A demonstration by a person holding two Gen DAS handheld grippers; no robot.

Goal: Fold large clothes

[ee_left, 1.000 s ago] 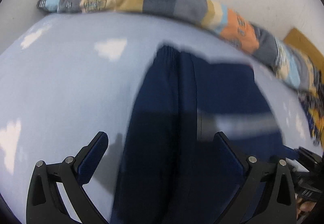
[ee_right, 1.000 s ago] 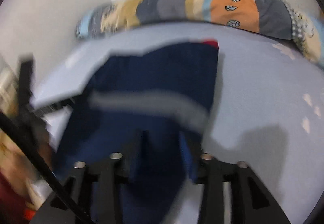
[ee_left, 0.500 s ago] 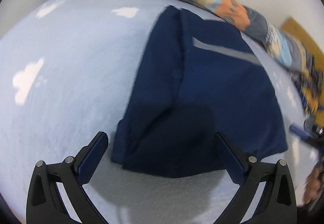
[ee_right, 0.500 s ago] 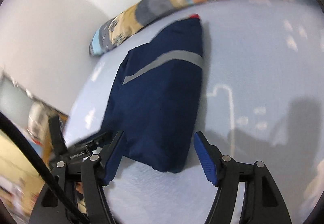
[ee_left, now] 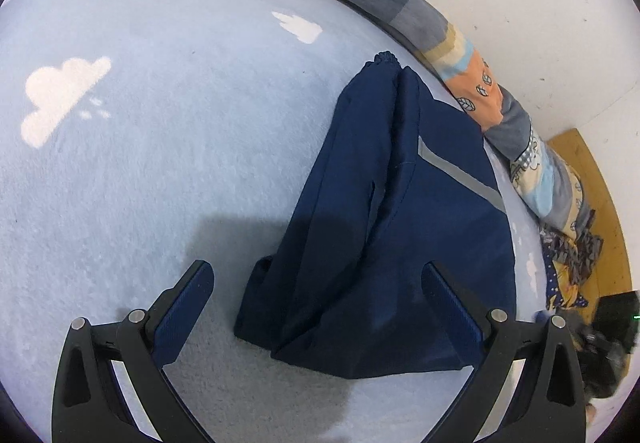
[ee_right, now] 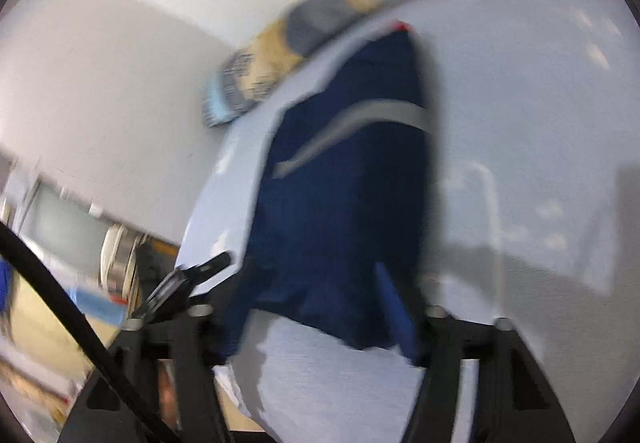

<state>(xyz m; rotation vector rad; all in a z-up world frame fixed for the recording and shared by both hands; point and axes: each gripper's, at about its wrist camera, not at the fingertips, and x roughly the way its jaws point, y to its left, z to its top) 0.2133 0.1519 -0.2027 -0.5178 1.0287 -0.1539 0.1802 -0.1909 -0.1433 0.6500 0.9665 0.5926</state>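
Note:
A navy garment (ee_left: 384, 227) with a grey reflective stripe lies folded into a long shape on the pale blue cloud-print bed cover (ee_left: 140, 147). My left gripper (ee_left: 318, 285) is open and empty, above the garment's near end. In the blurred right wrist view the garment (ee_right: 344, 203) lies just beyond my right gripper (ee_right: 316, 327), whose jaws stand apart and hold nothing. A red tag (ee_right: 401, 27) shows at the garment's far end.
A rolled patchwork quilt (ee_left: 400, 3) runs along the far edge by the white wall. More patterned cloth (ee_left: 568, 263) lies at the right by a wooden floor (ee_left: 600, 203). Shelves and clutter (ee_right: 100, 263) stand beyond the bed's left edge in the right wrist view.
Both grippers have let go of the garment and pulled back from it. It now lies folded on the bed. The right gripper has opened from shut and is still swinging.

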